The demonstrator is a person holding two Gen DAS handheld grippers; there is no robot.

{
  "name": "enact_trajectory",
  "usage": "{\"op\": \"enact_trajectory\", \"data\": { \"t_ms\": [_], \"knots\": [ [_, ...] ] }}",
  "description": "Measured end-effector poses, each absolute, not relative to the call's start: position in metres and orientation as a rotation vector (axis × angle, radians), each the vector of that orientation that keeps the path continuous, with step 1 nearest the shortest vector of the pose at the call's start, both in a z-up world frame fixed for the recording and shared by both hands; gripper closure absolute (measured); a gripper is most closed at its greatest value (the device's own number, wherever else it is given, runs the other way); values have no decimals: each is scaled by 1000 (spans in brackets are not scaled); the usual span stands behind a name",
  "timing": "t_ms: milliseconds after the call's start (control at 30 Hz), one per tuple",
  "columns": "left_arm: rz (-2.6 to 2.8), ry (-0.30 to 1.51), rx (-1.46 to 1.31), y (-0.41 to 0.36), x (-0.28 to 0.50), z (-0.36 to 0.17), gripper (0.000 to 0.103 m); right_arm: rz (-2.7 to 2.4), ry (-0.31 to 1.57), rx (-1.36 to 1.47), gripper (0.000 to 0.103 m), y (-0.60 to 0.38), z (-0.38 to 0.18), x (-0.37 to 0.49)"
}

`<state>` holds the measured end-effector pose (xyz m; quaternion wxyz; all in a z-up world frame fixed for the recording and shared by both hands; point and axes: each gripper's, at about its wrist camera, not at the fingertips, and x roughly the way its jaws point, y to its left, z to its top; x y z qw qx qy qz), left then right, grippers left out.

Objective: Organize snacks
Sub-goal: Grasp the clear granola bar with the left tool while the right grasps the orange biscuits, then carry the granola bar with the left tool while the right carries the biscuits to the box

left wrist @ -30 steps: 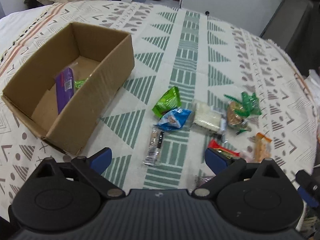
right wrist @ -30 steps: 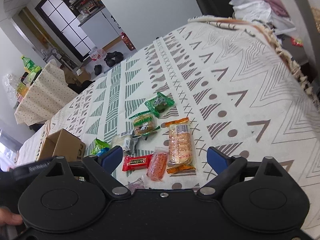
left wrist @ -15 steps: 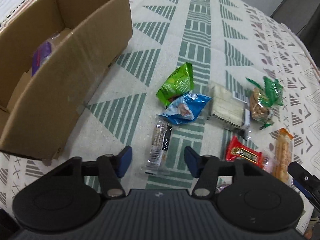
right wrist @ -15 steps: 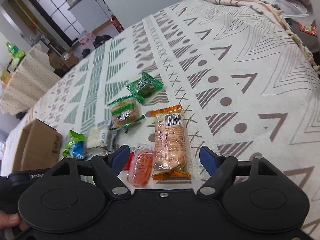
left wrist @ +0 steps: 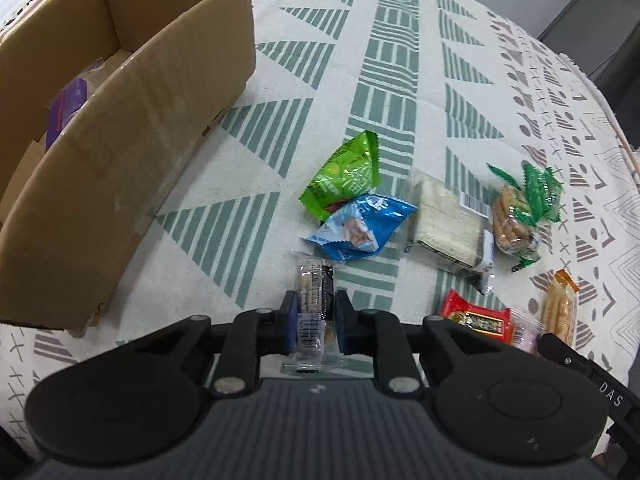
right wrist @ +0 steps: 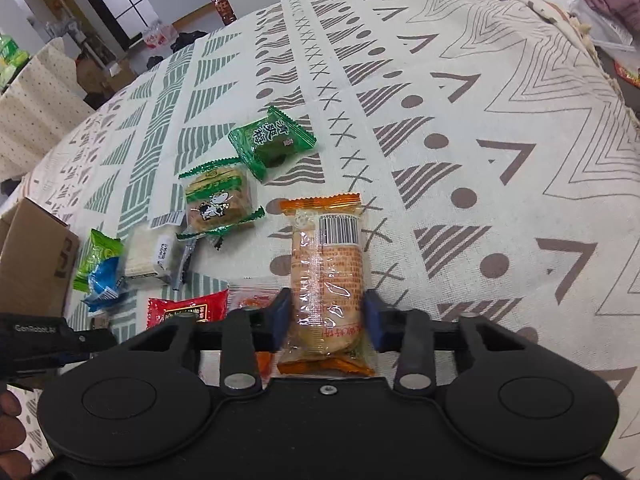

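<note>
My left gripper (left wrist: 316, 320) is shut on a clear-wrapped snack bar (left wrist: 314, 300) that lies on the patterned cloth. The open cardboard box (left wrist: 132, 120) stands to its left, with a purple packet (left wrist: 66, 112) inside. My right gripper (right wrist: 326, 316) has its pads against both sides of an orange-ended cracker pack (right wrist: 326, 276) that lies on the cloth. The cracker pack also shows in the left wrist view (left wrist: 560, 312).
Loose snacks lie between the grippers: a green packet (left wrist: 344, 180), a blue packet (left wrist: 360, 228), a white cake pack (left wrist: 444, 224), a green-wrapped biscuit (right wrist: 218, 200), a dark green candy pack (right wrist: 272, 142), a red packet (right wrist: 186, 310).
Both grippers have come down and forward onto the cloth. The left jaws closed around the snack bar. The right jaws closed around the cracker pack.
</note>
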<state>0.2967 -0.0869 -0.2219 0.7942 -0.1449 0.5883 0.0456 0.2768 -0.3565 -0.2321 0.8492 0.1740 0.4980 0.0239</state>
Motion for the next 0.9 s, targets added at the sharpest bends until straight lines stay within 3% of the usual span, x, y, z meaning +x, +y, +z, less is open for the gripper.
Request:
{"op": "enact_trajectory", "data": {
  "t_ms": [900],
  "knots": [
    [-10,999,-380,-57,254,-138,85,91,841,372,68,-316,-125,232]
  ]
}}
